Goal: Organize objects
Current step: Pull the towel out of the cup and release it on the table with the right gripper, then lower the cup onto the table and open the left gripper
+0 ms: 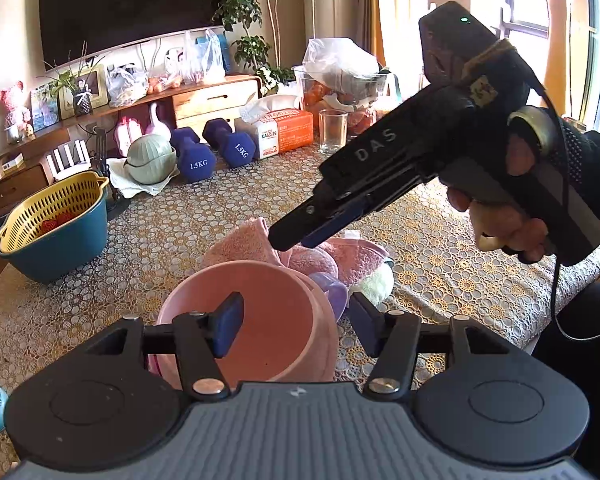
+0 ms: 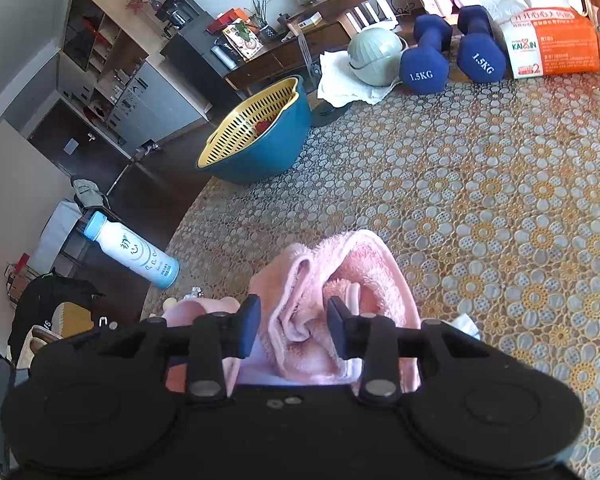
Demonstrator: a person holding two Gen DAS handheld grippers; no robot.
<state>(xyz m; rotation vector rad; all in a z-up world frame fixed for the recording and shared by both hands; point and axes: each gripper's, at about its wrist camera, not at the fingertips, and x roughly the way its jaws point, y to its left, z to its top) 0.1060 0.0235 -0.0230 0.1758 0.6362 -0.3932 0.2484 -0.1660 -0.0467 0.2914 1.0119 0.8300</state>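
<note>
A pink cup (image 1: 260,320) lies between the fingers of my left gripper (image 1: 296,322), which is open around its rim; whether the pads touch it I cannot tell. Beyond it lies a crumpled pink towel (image 1: 252,242) with a purple item (image 1: 332,292) and a white-green plush piece (image 1: 376,282). My right gripper (image 1: 290,236) reaches in from the right, its tips just above the towel. In the right wrist view the right gripper (image 2: 294,326) is open with the pink towel (image 2: 332,280) bunched between its fingers, not clamped.
A blue bowl with a yellow strainer (image 1: 56,220) (image 2: 256,140) stands at the table's left edge. Two blue dumbbells (image 1: 216,152), a green lidded pot (image 1: 150,158), a tissue box (image 1: 278,128) and a glass (image 1: 333,131) line the far side. A white bottle (image 2: 134,250) lies at the left edge.
</note>
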